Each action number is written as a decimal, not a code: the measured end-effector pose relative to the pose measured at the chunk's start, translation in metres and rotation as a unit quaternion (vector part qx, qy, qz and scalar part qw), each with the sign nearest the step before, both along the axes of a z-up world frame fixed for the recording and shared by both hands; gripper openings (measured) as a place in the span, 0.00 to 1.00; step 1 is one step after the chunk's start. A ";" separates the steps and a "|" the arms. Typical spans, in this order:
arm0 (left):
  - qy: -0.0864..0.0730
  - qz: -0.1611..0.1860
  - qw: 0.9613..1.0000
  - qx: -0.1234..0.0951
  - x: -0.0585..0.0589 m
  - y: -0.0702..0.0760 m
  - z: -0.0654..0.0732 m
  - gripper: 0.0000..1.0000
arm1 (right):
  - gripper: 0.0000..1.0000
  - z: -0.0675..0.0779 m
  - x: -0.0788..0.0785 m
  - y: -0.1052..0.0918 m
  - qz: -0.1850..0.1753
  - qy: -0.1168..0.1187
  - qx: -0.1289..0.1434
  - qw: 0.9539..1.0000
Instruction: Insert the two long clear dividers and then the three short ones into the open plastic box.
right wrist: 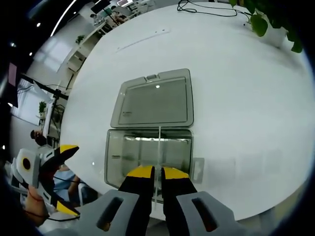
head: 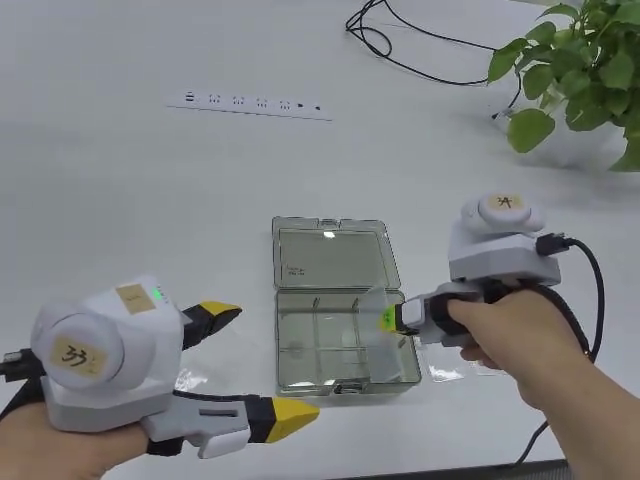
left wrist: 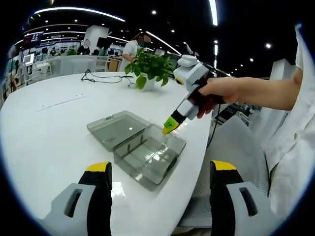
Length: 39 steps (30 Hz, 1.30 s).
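Note:
The open clear plastic box (head: 300,372) lies on the white table, its lid (head: 330,255) folded flat behind it. Thin clear dividers stand inside the base. My right gripper (head: 392,320) is over the box's right side, shut on a clear divider (head: 372,335) that hangs edge-down into the base. In the right gripper view that divider (right wrist: 159,142) runs as a thin line from between the yellow tips of the right gripper (right wrist: 157,173) across the box (right wrist: 123,157). My left gripper (head: 258,365) hovers open near the front left of the box, holding nothing; its own view has the left gripper (left wrist: 161,167) facing the box (left wrist: 147,157).
Loose clear pieces lie on the table right of the box (head: 447,372) and left of it (head: 190,378). A white power strip (head: 250,103) sits far back, a black cable (head: 430,50) and a leafy plant (head: 580,70) at the back right. The table's front edge is close.

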<state>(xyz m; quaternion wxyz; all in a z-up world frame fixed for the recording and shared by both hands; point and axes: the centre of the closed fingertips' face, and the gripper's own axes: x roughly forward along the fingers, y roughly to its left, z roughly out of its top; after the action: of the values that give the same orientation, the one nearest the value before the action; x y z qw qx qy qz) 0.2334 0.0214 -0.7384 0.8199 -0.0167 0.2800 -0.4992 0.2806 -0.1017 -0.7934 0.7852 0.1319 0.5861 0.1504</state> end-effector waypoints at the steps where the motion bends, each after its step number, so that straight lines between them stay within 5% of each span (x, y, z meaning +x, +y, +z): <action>1: -0.001 0.000 1.000 0.000 0.000 0.000 0.000 0.83 | 0.06 0.000 0.001 0.001 -0.001 0.001 0.003 1.000; 39: 0.002 -0.004 1.000 0.004 -0.001 0.000 -0.003 0.82 | 0.07 0.000 -0.002 0.004 0.026 -0.013 -0.012 0.999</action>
<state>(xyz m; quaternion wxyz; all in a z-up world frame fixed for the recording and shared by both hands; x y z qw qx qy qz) 0.2324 0.0217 -0.7419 0.8176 -0.0135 0.2833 -0.5011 0.2791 -0.0972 -0.7932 0.7903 0.1048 0.5806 0.1655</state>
